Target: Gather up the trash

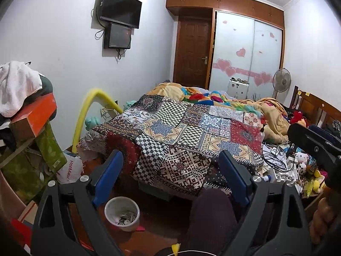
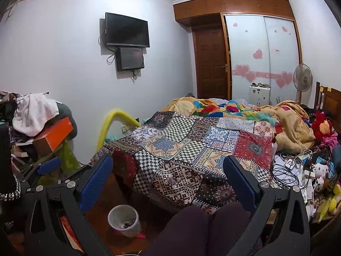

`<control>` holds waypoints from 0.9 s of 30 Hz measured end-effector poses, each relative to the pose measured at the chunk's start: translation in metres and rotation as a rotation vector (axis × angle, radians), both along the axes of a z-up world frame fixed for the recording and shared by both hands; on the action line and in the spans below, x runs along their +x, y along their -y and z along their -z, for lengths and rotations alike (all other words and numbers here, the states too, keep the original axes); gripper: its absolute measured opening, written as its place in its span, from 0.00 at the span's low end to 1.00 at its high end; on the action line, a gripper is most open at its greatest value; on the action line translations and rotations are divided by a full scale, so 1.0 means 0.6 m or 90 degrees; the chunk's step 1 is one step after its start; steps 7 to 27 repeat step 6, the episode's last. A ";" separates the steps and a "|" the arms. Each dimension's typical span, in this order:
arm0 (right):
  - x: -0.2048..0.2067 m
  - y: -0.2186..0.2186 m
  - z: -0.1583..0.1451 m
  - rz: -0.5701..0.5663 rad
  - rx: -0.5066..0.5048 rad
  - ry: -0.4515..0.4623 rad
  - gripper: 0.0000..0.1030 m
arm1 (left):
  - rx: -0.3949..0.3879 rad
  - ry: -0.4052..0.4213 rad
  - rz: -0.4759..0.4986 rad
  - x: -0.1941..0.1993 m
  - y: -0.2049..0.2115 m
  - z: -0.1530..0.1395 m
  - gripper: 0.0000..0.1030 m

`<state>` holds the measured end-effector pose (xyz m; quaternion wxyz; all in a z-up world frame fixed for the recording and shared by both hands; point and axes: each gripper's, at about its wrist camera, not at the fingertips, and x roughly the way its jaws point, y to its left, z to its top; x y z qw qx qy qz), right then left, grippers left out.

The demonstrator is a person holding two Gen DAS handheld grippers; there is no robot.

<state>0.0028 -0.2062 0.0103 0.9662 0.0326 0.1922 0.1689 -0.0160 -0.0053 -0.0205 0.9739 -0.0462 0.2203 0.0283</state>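
A white bin (image 1: 122,213) (image 2: 124,219) with scraps inside stands on the dark wooden floor, below and between my grippers and the bed. My left gripper (image 1: 170,155) is open, its blue fingers (image 1: 108,170) spread wide with nothing between them, aimed at the patchwork bedspread (image 1: 177,132). My right gripper (image 2: 168,162) is open too and holds nothing, pointing at the same bed corner (image 2: 181,170). A small pink scrap (image 1: 139,228) (image 2: 138,236) lies by the bin's foot. Papers, cables and small items (image 2: 292,166) clutter the bed's right side.
The person's dark-trousered knees (image 2: 191,230) sit low in the middle. At left, a heap of boxes and clothes (image 1: 32,115) and a yellow foam tube (image 1: 89,111). Plush toys (image 2: 319,170) crowd the right edge. A door (image 1: 191,51), wardrobe and fan (image 1: 281,81) stand behind the bed.
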 end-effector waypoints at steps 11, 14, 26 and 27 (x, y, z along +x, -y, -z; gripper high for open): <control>0.002 0.001 0.002 -0.001 0.000 -0.005 1.00 | 0.006 0.002 0.003 0.000 0.003 0.001 0.89; 0.002 0.001 0.002 -0.001 0.000 -0.005 1.00 | 0.006 0.002 0.003 0.000 0.003 0.001 0.89; 0.002 0.001 0.002 -0.001 0.000 -0.005 1.00 | 0.006 0.002 0.003 0.000 0.003 0.001 0.89; 0.002 0.001 0.002 -0.001 0.000 -0.005 1.00 | 0.006 0.002 0.003 0.000 0.003 0.001 0.89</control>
